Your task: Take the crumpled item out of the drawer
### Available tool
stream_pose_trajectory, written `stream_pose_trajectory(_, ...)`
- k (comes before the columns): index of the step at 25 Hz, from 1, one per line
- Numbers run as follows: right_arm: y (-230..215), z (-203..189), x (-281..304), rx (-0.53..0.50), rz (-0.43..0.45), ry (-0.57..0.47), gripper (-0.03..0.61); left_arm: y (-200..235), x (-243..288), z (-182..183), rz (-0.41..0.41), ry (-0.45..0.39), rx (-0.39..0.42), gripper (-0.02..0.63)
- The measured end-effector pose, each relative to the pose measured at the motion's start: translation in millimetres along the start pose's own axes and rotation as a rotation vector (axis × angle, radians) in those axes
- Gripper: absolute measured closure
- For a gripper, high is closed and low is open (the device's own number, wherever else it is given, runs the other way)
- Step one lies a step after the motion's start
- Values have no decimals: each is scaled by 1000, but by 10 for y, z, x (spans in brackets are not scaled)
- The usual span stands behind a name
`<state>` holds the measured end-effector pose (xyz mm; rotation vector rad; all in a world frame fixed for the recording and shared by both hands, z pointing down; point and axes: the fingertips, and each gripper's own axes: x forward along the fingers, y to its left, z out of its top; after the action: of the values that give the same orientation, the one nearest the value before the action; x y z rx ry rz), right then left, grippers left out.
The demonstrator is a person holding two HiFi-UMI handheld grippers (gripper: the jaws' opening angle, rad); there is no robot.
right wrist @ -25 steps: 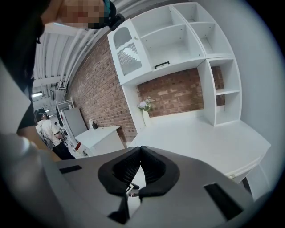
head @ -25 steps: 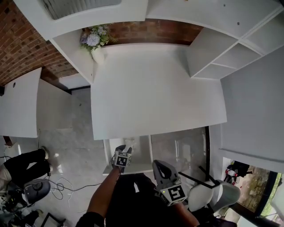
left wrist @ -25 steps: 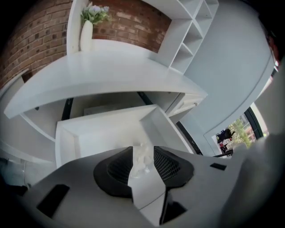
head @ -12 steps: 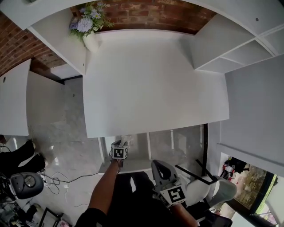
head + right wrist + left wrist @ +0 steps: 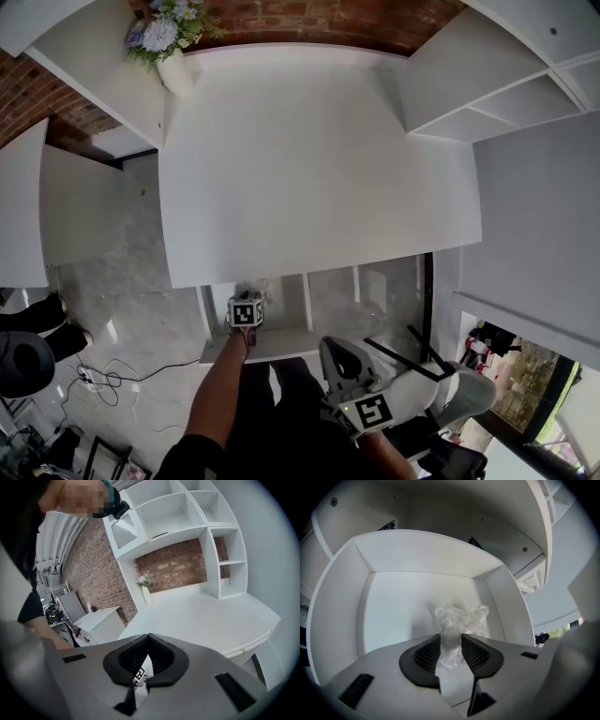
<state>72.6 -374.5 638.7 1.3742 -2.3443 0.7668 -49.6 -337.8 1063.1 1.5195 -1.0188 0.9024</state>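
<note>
A crumpled white paper (image 5: 461, 620) lies on the floor of the open white drawer (image 5: 393, 602), toward its back right. My left gripper (image 5: 451, 651) reaches down into the drawer, and a narrow fold of the paper is squeezed between its black pads as the jaws are closing. In the head view the left gripper (image 5: 247, 295) sits in the drawer (image 5: 281, 342) just under the desk's front edge. My right gripper (image 5: 334, 349) hangs over the person's lap, away from the drawer. Its jaws are shut and empty in the right gripper view (image 5: 148, 644).
A broad white desk (image 5: 319, 159) overhangs the drawer. A vase of flowers (image 5: 173, 66) stands at its far left corner and white shelves (image 5: 487, 84) at the right. A grey chair (image 5: 450, 394) is beside my right gripper. Cables (image 5: 103, 375) lie on the floor at left.
My left gripper has pushed forward into the drawer and now covers the paper, which showed beside it a second ago. The right gripper has stayed over the lap.
</note>
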Motion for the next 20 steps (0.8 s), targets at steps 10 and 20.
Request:
stream_pose_trajectory(10,-23,-14,-110,-13,-14,-18,565,-38,-50,-65,5,-14,6,546)
stream_pose_trajectory(20,38,-116,-393,1,-22,-61,565,-73,-441,-11,24,-87,31,560)
